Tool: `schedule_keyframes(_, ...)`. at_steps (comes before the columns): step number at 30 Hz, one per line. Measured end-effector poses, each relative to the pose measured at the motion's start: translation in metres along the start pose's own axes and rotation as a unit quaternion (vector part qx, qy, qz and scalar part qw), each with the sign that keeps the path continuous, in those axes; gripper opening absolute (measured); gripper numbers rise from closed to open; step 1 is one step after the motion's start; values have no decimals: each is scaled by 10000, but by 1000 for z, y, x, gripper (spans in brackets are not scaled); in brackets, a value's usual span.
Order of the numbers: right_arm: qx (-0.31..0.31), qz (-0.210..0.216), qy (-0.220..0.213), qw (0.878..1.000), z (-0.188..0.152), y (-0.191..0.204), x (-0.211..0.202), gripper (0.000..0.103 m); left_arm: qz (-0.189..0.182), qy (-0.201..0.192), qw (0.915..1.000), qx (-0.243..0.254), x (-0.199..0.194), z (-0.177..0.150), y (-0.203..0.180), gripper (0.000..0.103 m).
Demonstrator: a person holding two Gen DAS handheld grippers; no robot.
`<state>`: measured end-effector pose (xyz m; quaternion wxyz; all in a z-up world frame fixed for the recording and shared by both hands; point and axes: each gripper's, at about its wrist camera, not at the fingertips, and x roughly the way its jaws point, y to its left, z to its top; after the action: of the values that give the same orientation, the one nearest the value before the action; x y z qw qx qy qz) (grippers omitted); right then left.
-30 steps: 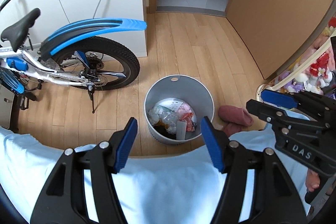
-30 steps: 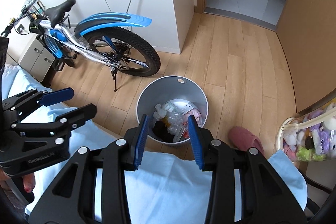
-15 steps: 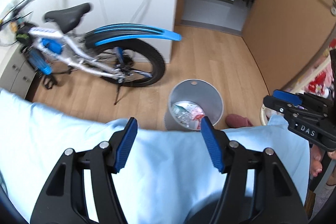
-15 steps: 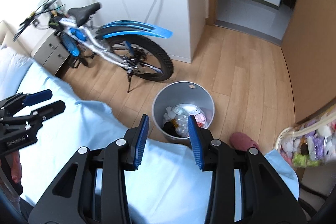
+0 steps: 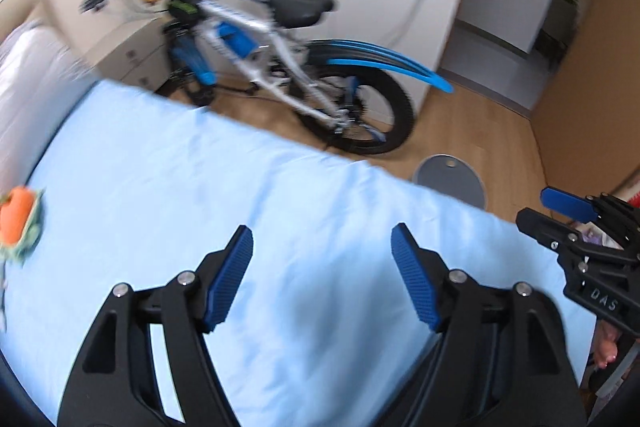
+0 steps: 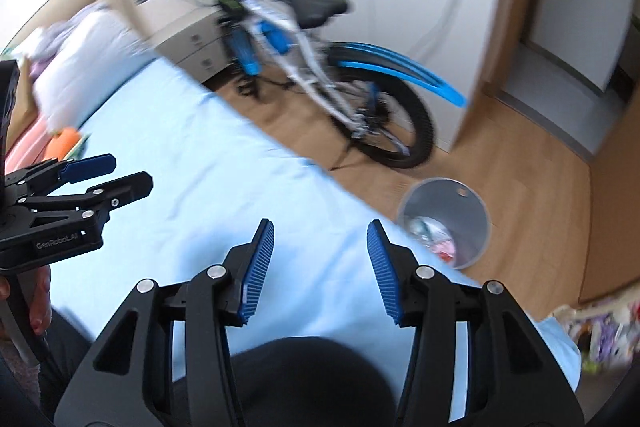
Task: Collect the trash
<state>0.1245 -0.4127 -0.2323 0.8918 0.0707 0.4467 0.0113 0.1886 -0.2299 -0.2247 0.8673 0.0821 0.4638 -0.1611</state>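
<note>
The black left gripper (image 5: 322,275) with ribbed blue finger pads (image 5: 228,279) has its jaws spread wide, holding nothing; the matching black right gripper (image 6: 320,269) is likewise parted and empty, side by side

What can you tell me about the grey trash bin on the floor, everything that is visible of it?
The trash bin is a round, open-topped grey container, looking like plastic or metal, with a small hole near its rim. It stands upright on the wooden floor, beside the edge of the light blue bed sheet and near the bicycle's rear wheel. Inside lies mixed trash, blurred: clear wrapping and something pink. In the left wrist view the sheet hides most of it. No gripper touches it.
</note>
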Motion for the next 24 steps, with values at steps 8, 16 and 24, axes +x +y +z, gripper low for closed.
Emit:
schedule_keyframes(8, -917, 577, -32, 9941, -5, 121, -13, 62, 713, -24, 9951, -678, -61, -54, 82, 76)
schedule_keyframes(16, -1816, 926, 125, 9789, -26, 221, -29, 71, 1545, 121, 9794, -1296, -117, -106, 138, 78)
schedule_keyframes(24, -2188, 1095, 162, 9695, -37, 266, -50, 72, 1761, 114, 9670, -1838, -158, -141, 169, 78)
